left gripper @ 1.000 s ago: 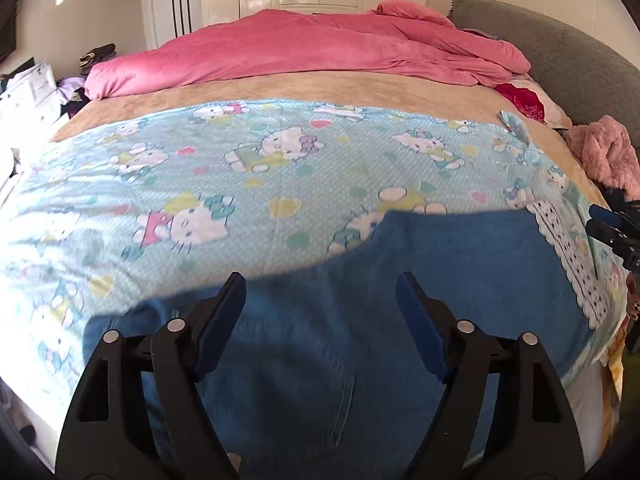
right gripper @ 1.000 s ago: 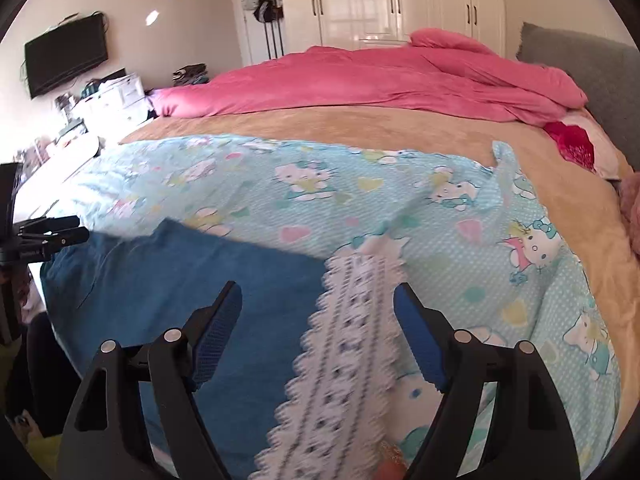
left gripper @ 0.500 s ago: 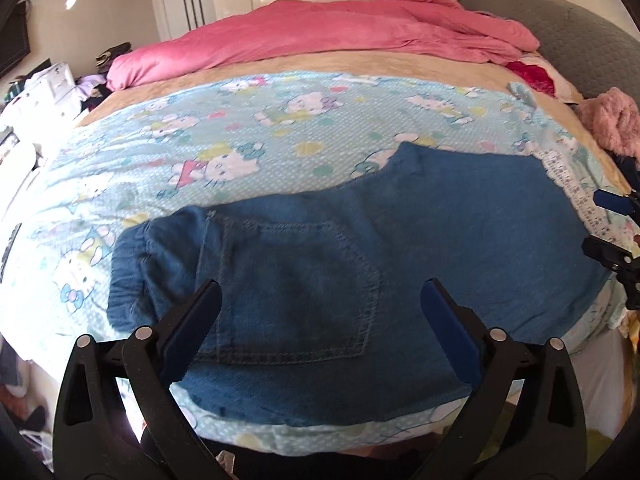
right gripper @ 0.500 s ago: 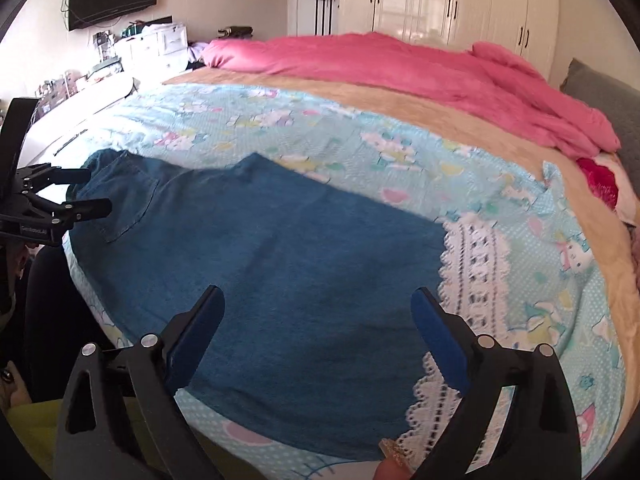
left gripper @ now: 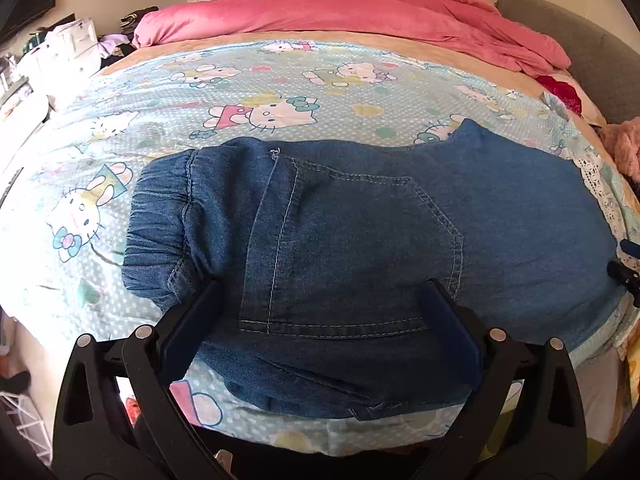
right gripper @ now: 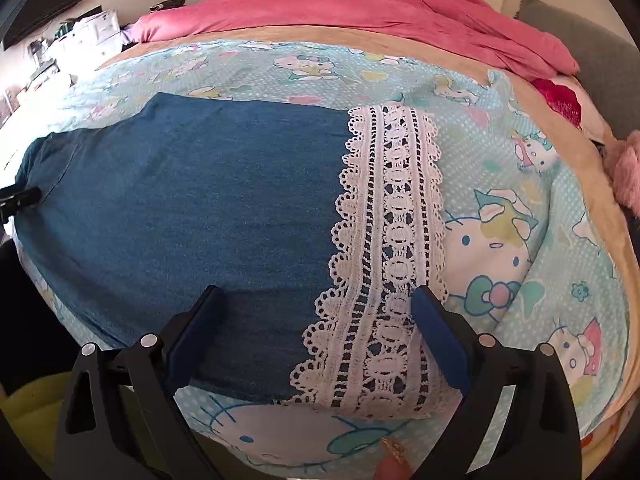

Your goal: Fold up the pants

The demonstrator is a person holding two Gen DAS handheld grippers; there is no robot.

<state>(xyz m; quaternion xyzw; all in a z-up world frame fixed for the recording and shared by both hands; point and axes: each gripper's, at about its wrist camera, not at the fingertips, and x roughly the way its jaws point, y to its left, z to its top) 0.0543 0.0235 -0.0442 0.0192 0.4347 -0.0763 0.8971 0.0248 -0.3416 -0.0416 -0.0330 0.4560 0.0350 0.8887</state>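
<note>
Downward both tilt, left tool (left gripper: 320, 300) and right tool (right gripper: 316, 306) gaping over pants (left gripper: 360, 240).

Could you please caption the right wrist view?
Open right hand-held gripper above the lace hem of blue pants on a bed.

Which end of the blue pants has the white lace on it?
The leg end, right in front of the right gripper. It has a white lace band. The other end, by the left gripper, has a puffy stretchy waistband and a stitched pocket.
</note>
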